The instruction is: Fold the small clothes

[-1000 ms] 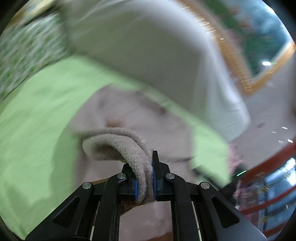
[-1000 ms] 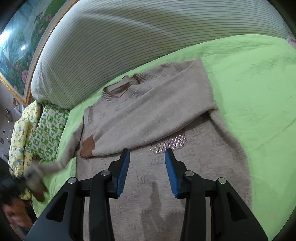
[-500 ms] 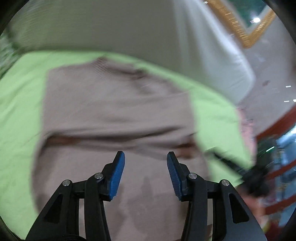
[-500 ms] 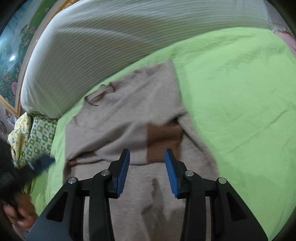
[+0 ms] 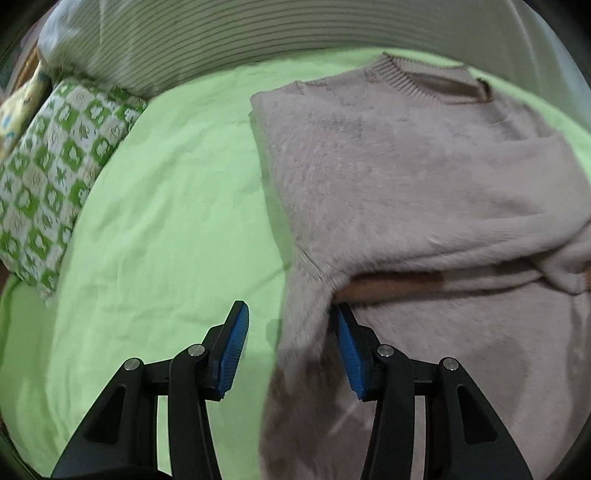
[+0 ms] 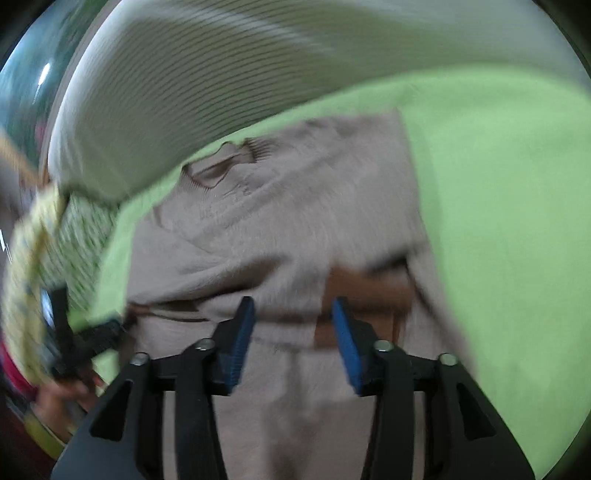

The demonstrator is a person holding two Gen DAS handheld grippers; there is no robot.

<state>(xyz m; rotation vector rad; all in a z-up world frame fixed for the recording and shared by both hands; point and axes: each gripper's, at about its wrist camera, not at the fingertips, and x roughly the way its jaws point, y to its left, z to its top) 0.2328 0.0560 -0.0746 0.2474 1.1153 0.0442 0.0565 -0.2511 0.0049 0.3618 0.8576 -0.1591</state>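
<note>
I have both tongs released over the sweater (image 5: 388,177) on the bed (image 5: 166,221): left tongs (image 5: 291,347) at its edge, right tongs (image 6: 293,332) above its middle.

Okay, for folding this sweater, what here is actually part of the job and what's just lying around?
Part of the job:
- beige sweater, both sleeves folded across it
- left gripper, open at its side edge
- right gripper, open

Lying about:
- green patterned pillow
- striped bolster
- green sheet, the work surface

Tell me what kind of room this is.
Most likely a bedroom: the sweater lies on a green bedsheet, with a patterned pillow and a padded striped headboard behind.
</note>
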